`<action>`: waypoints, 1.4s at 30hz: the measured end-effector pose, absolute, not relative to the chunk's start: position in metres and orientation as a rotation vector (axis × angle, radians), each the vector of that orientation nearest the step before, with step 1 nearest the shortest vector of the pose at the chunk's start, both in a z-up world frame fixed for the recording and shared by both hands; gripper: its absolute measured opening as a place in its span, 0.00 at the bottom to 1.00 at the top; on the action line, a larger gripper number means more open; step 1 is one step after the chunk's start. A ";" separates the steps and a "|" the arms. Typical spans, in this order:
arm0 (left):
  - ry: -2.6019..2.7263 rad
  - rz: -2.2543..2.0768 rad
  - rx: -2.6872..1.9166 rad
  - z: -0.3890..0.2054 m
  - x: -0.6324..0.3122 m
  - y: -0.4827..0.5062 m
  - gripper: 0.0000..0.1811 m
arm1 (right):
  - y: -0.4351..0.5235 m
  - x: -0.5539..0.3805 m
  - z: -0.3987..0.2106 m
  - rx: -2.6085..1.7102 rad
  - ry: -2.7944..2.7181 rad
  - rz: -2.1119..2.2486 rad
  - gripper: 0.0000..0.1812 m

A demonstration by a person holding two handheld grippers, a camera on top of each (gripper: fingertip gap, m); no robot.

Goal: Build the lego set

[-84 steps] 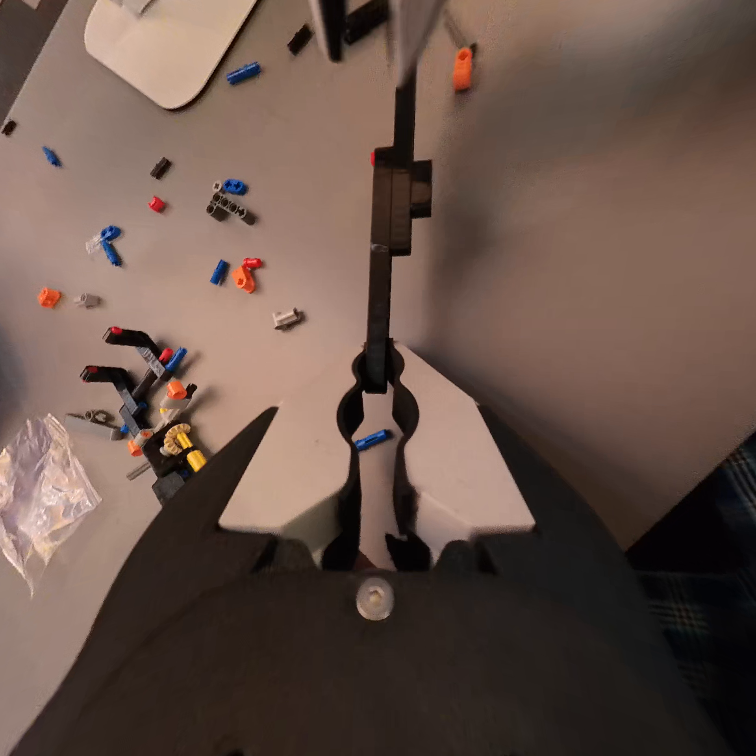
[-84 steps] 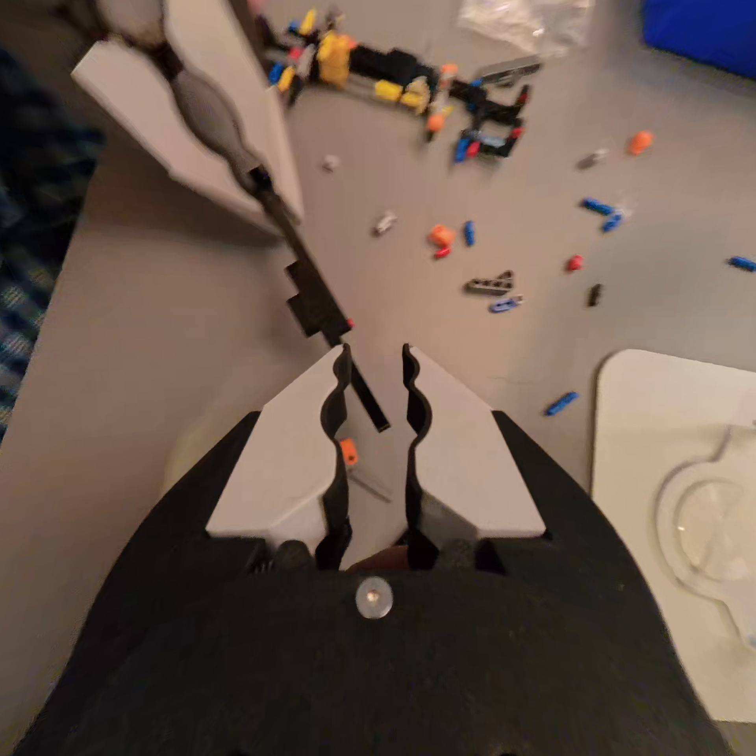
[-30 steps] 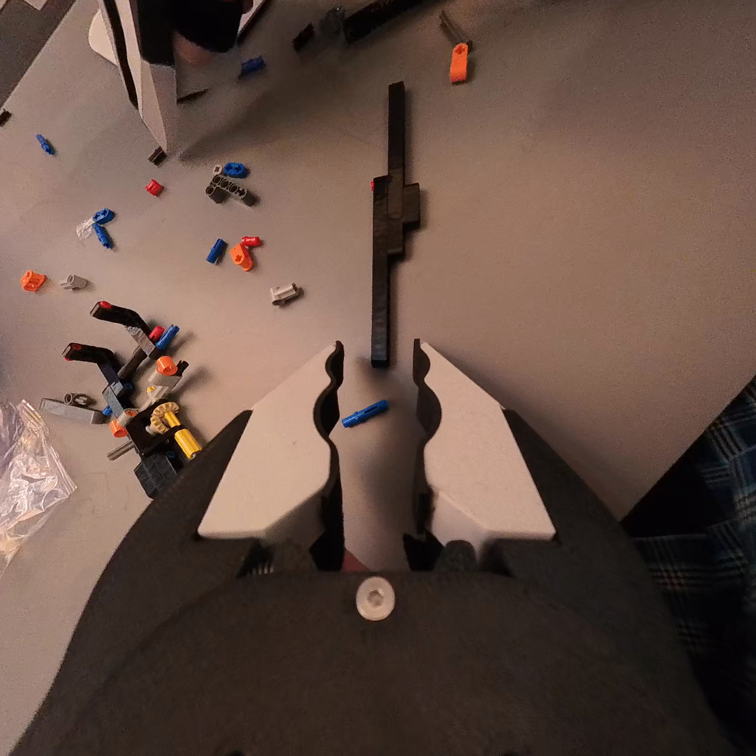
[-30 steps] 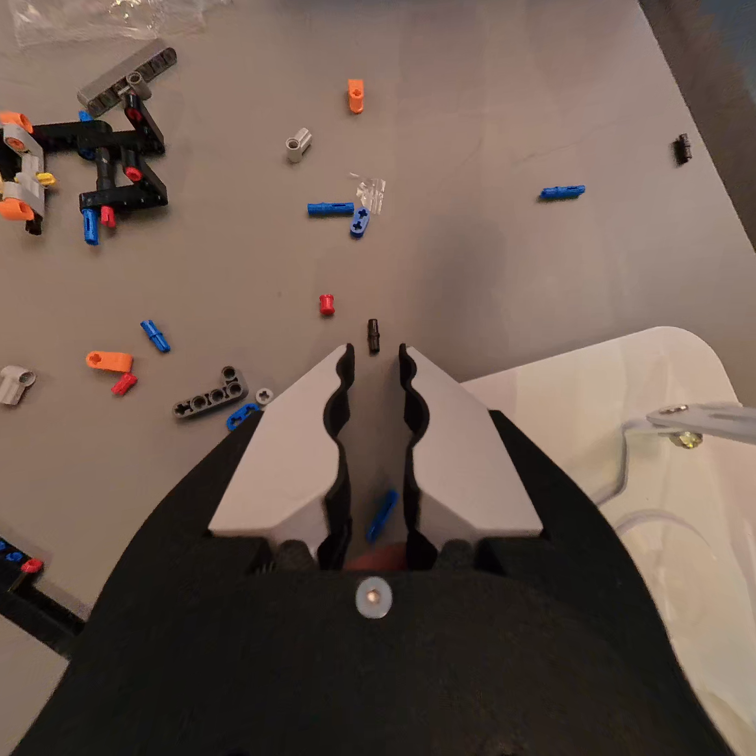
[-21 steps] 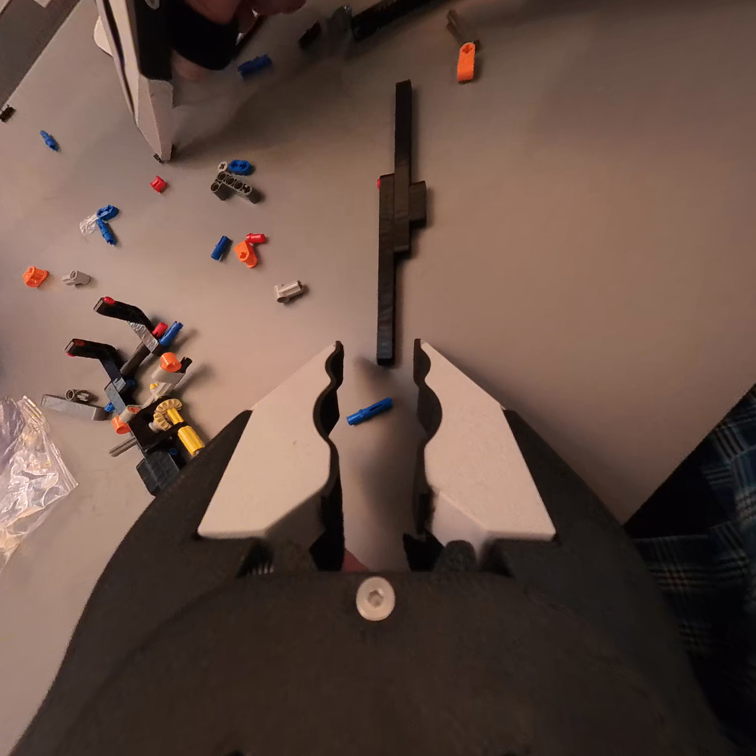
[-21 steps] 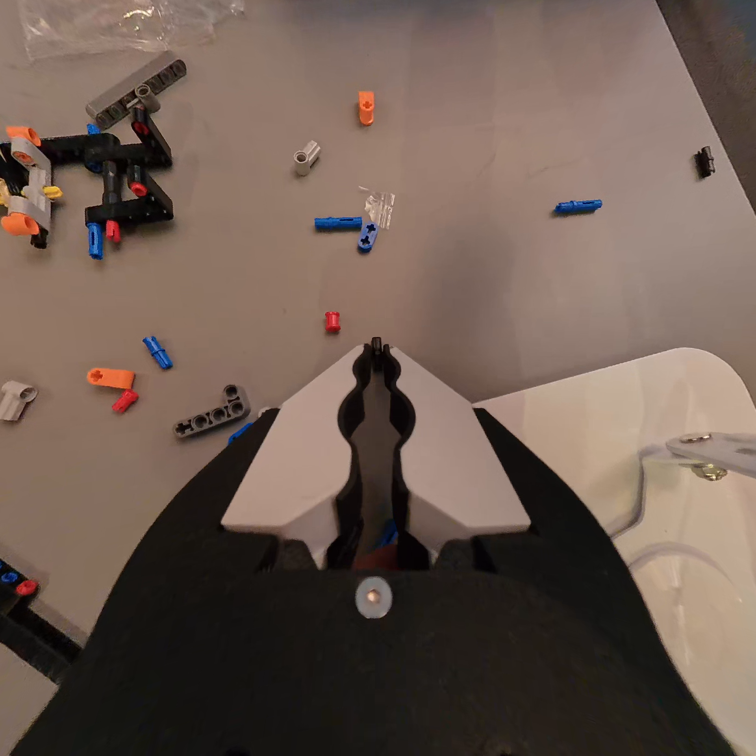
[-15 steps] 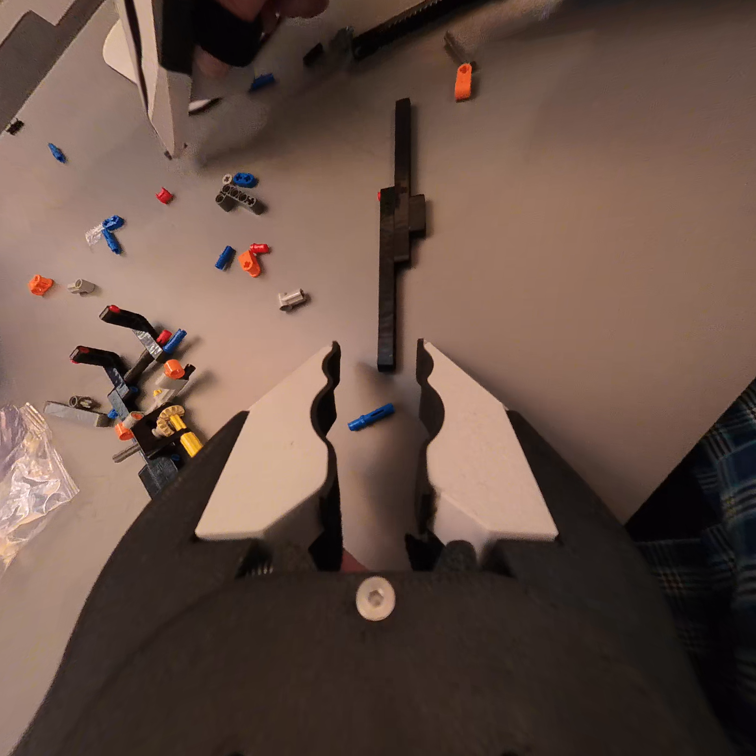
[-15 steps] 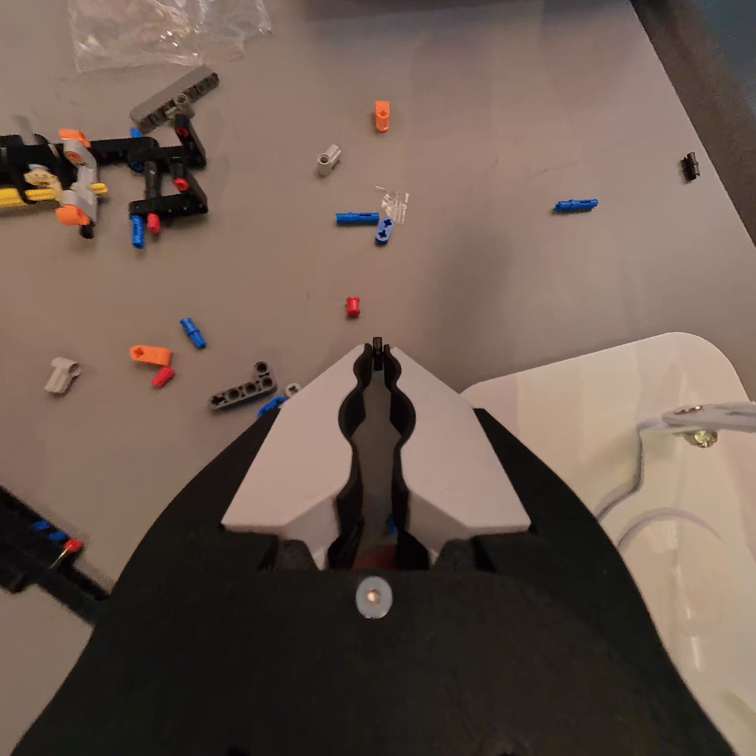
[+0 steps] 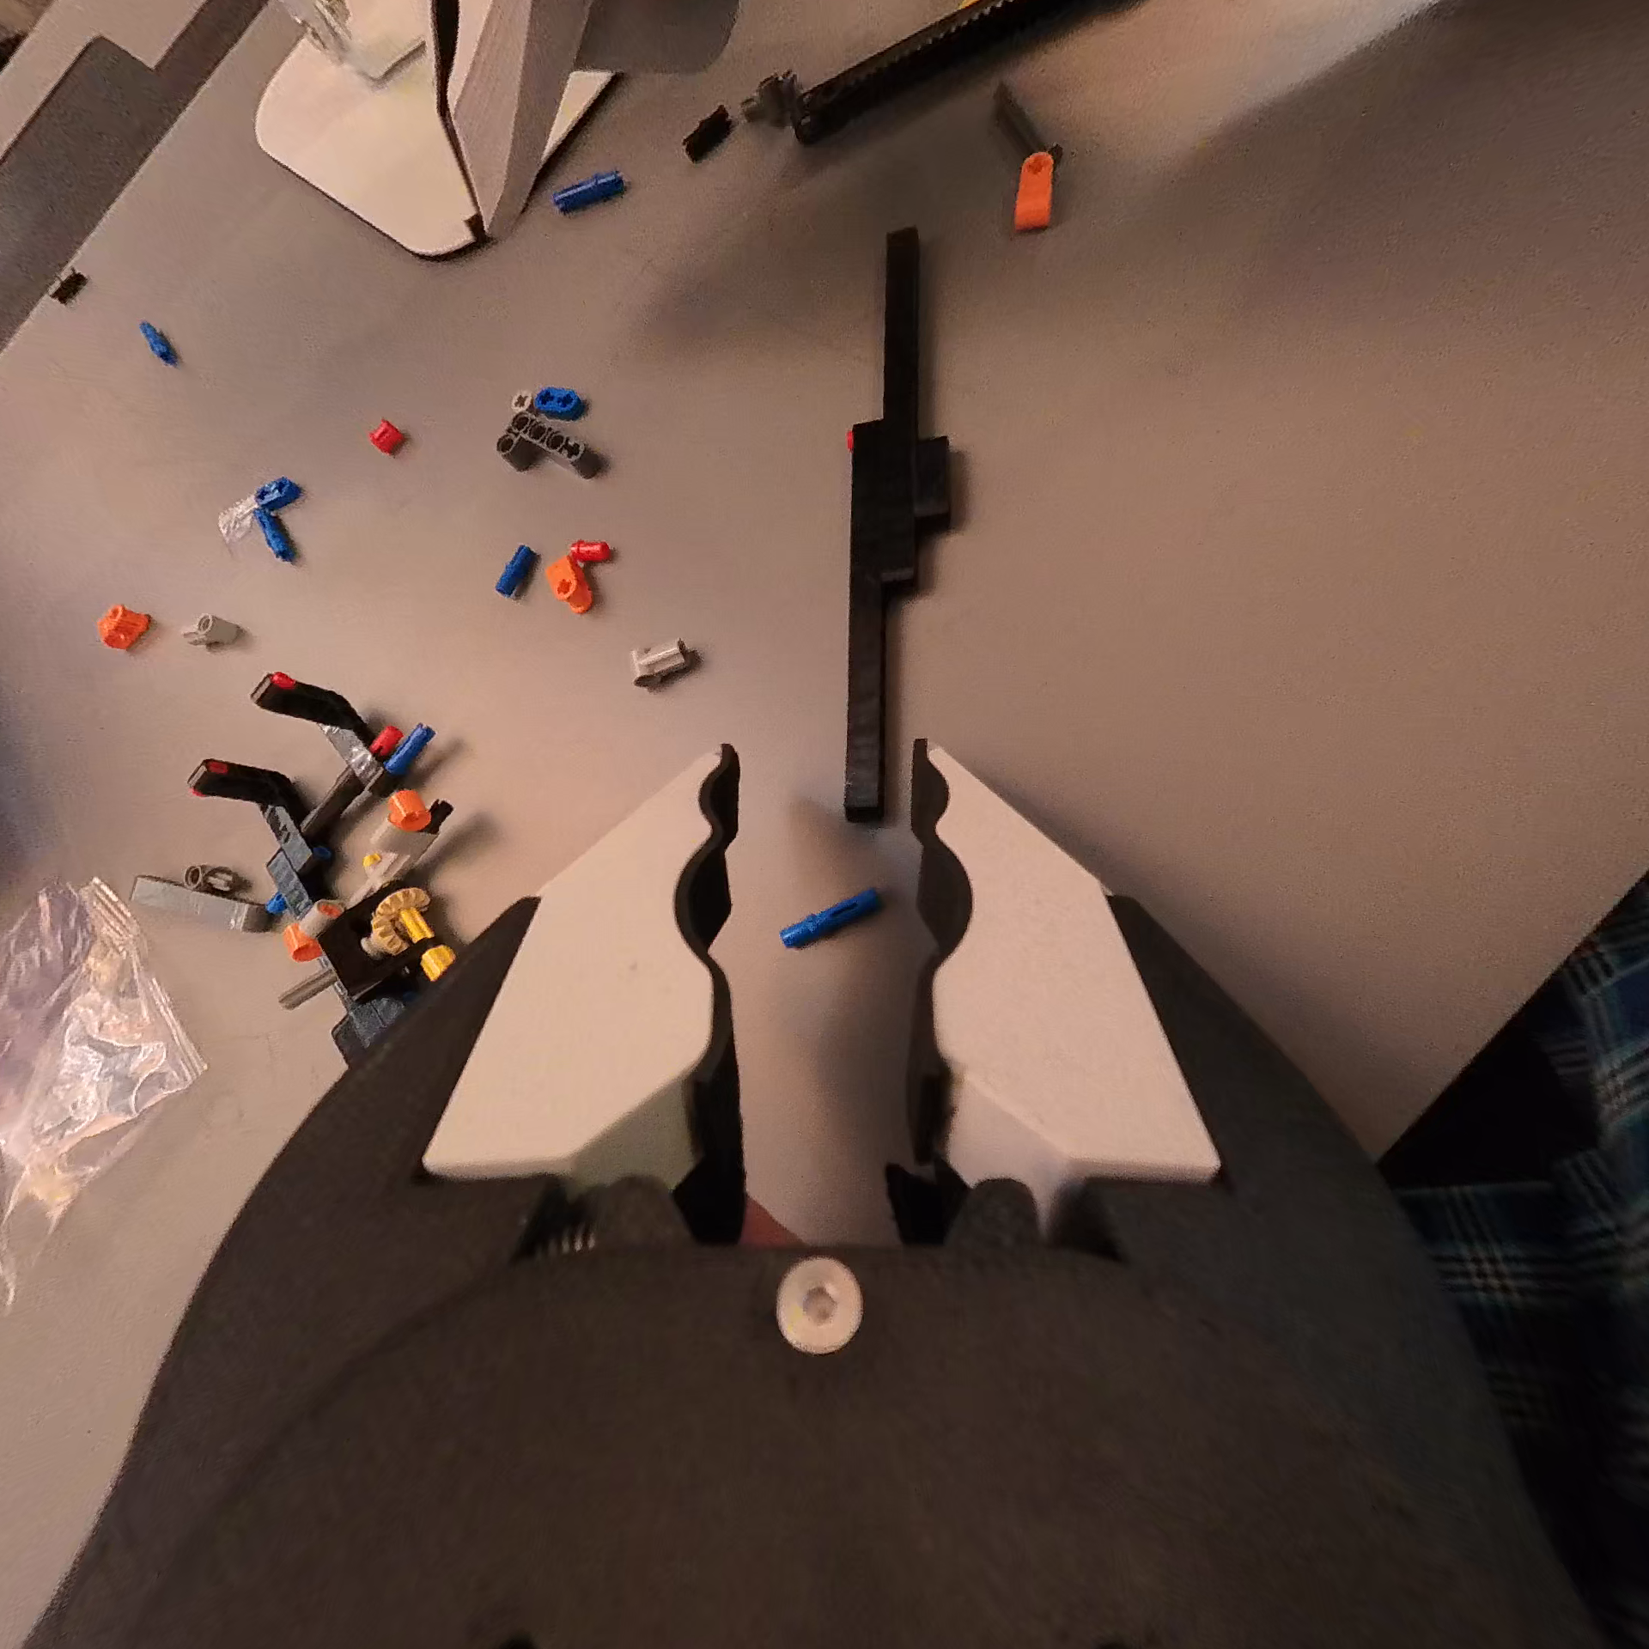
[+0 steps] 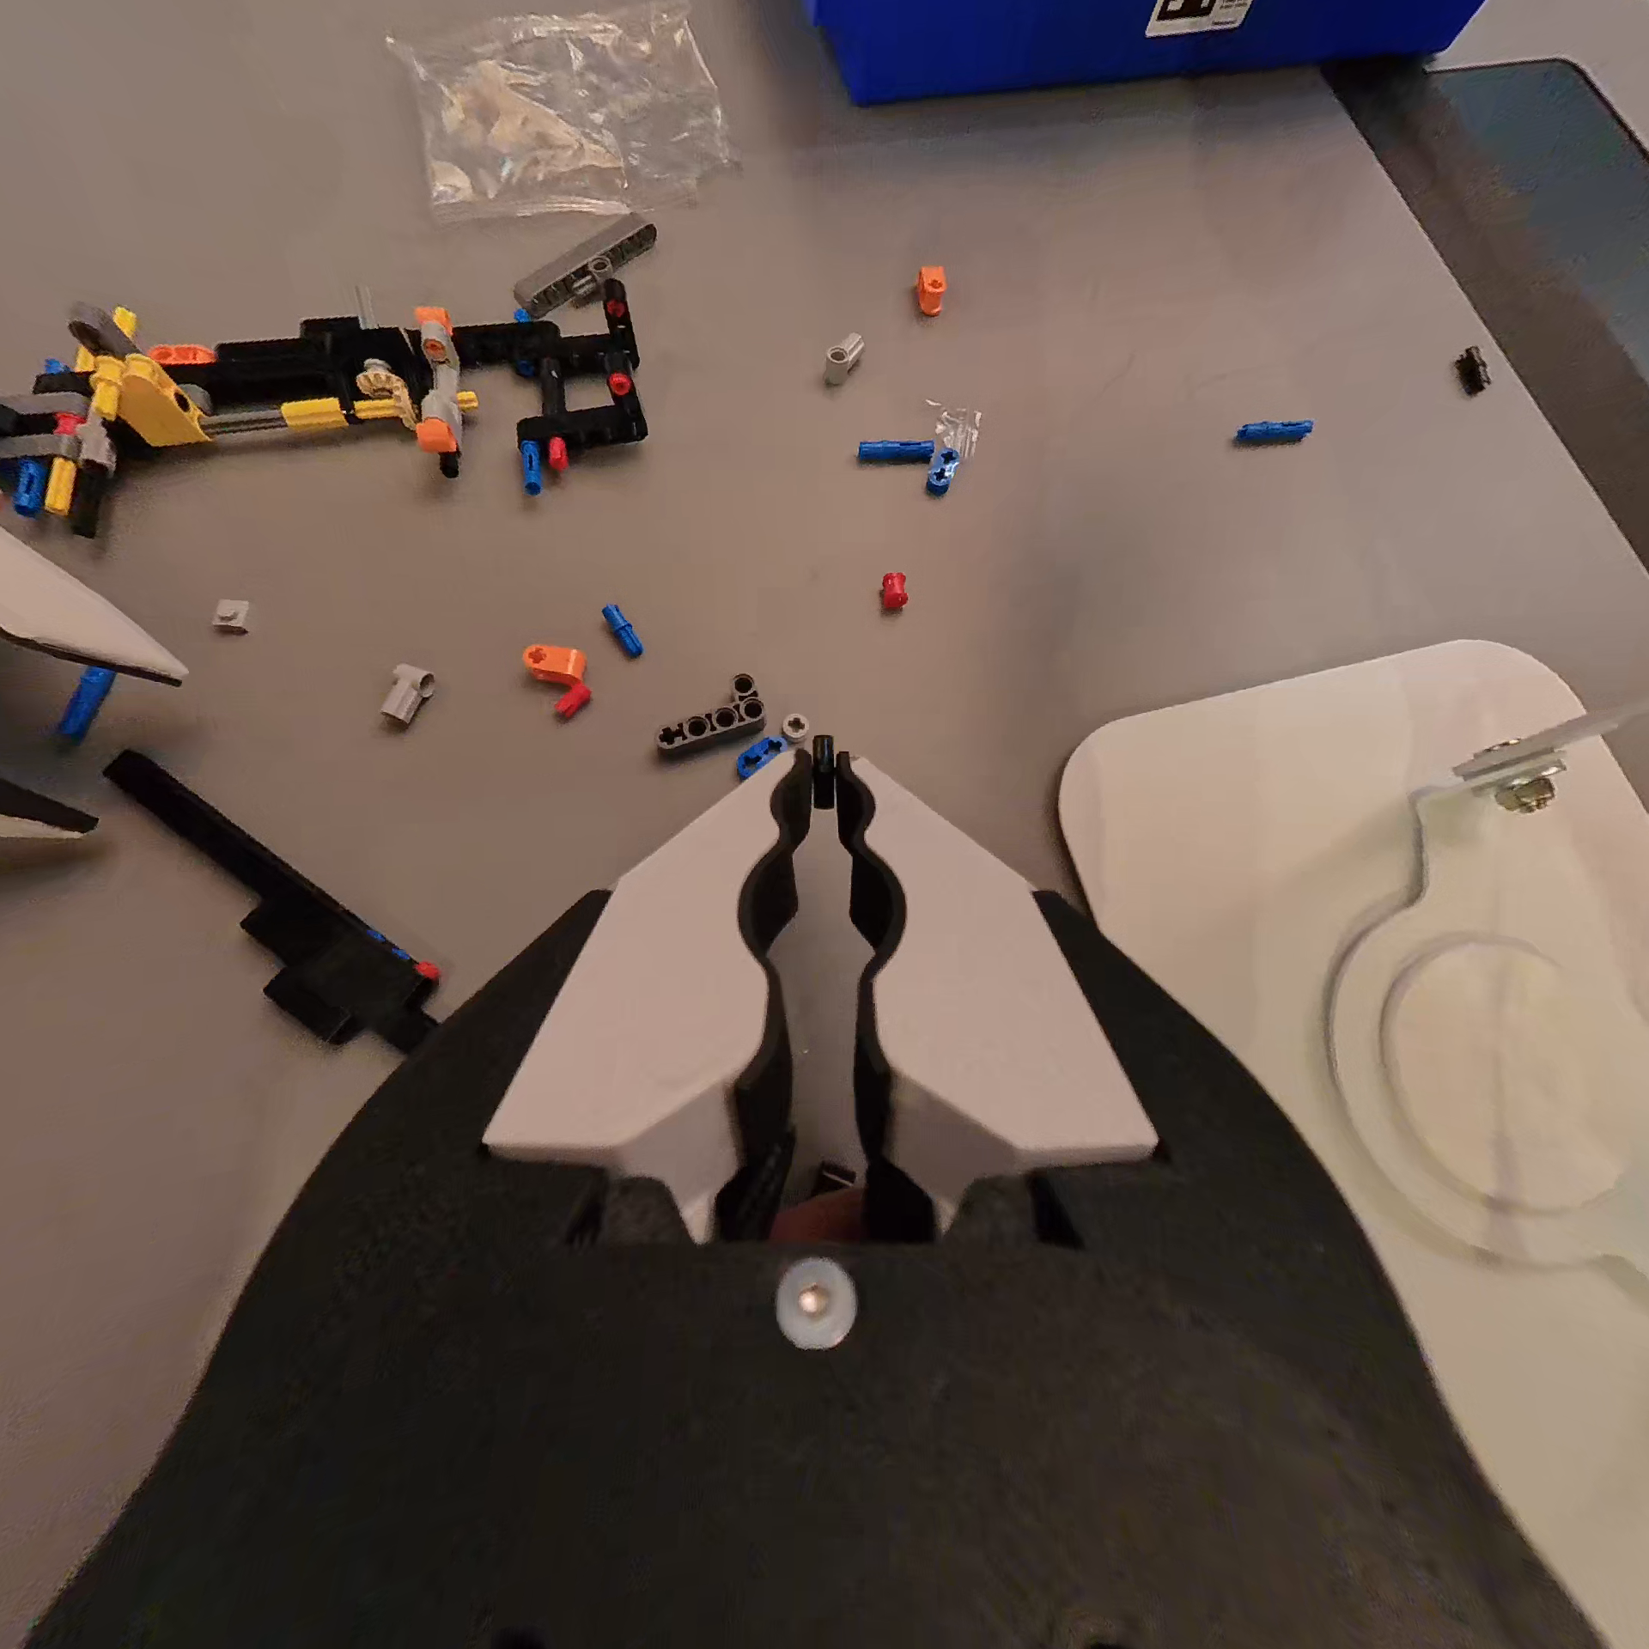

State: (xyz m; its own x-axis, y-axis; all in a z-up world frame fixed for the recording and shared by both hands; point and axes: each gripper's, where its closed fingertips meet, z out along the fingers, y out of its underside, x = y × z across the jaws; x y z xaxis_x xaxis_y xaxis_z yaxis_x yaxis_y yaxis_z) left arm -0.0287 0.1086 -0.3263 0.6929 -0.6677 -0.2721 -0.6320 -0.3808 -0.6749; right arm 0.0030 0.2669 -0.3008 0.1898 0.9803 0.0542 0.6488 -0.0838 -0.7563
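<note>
My left gripper (image 9: 825,758) is open and empty above the grey table, just behind the near end of a long black beam assembly (image 9: 882,544) that lies flat; a blue pin (image 9: 830,917) lies between its fingers on the table. My right gripper (image 10: 823,758) is shut on a small black pin (image 10: 822,769) held at its fingertips above the table. The black beam assembly (image 10: 294,919) also shows at the left of the right wrist view, with the left gripper's fingertips (image 10: 80,638) at the left edge. The partly built black, yellow and orange model (image 10: 339,384) lies at the far left.
Loose small pieces are scattered over the table: blue pins (image 10: 895,449), a red bush (image 10: 892,590), orange connectors (image 10: 929,290), a dark grey L-beam (image 10: 714,718). A clear plastic bag (image 10: 562,116), a blue box (image 10: 1115,36) and a white stand base (image 10: 1356,981) lie around. The table edge (image 9: 1428,1053) is at right. Left tips to right tips: about 15 cm.
My left gripper let go of the black beam assembly and opened; the beam now lies on the table. My right gripper moved over a black pin, shut on it and lifted it.
</note>
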 end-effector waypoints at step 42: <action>1.057 -0.009 -2.128 -0.329 -0.046 0.102 0.15 | 0.241 0.014 -0.301 -1.739 -1.617 0.677 0.01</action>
State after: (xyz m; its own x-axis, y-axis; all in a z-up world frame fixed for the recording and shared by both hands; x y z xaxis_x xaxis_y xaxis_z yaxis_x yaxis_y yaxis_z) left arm -0.0456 0.1022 -0.3295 0.6596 -0.6882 -0.3024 -0.6827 -0.3802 -0.6240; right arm 0.0140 0.2409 -0.3008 0.1017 0.9928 0.0639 0.6511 -0.0178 -0.7588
